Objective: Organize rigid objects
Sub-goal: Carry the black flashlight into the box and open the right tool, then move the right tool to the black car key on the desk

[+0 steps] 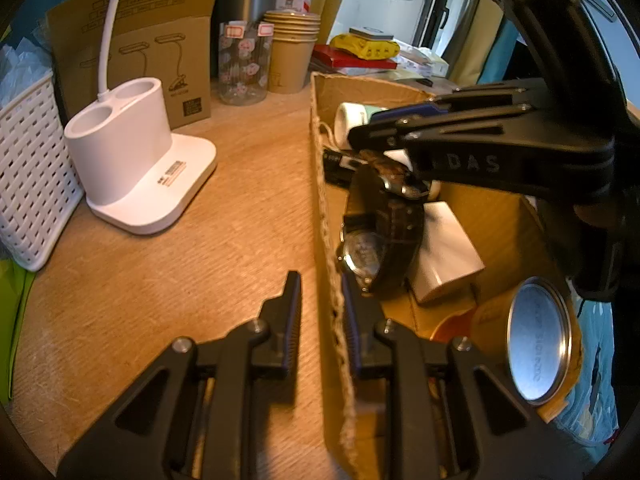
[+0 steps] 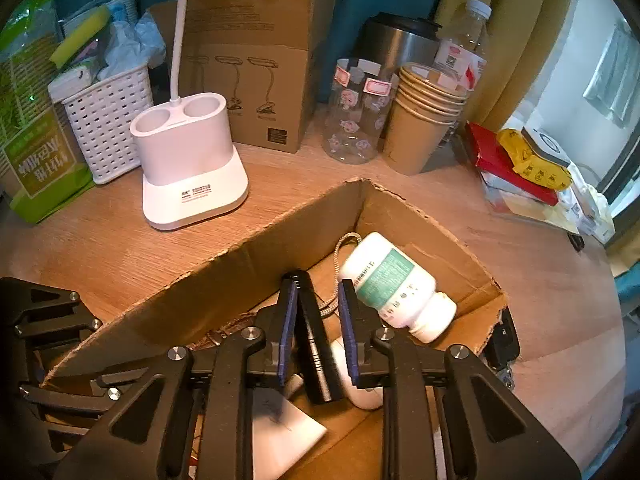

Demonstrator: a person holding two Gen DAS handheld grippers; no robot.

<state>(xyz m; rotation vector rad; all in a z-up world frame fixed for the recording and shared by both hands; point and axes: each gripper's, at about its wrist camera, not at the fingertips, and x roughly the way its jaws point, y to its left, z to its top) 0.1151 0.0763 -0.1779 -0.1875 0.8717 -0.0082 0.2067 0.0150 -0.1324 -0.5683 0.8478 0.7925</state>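
Our left gripper (image 1: 320, 320) straddles the near wall of the cardboard box (image 1: 326, 208): its narrowly parted jaws stand one on each side of the ragged edge, though we cannot tell whether the pads press on it. To the left of that wall the wooden desk (image 1: 248, 184) lies open up to the white lamp base (image 1: 136, 160), whose label is too small for us to read, and the white lattice basket (image 1: 28, 168).

Inside the box, our right gripper (image 2: 318, 320) points steeply down with its jaws set close together on a black bar-shaped object (image 2: 314, 340). The left blue pad lies against it; the right one looks just clear, so we cannot tell how firmly it is held. In the left wrist view this gripper bears raised letters reading "DAS".

Just beyond the right fingertip lies a white pill bottle (image 2: 394, 284) with a green label, print unreadable, touching a grey cord (image 2: 340, 256). Below the jaws sits a white block (image 2: 288, 432). Ahead of the left gripper, a dark-strapped wristwatch (image 1: 380, 240) leans inside the wall, and a silver-bottomed tin (image 1: 538, 340) lies to the right. Room inside is tight; the far box edge is torn and low.
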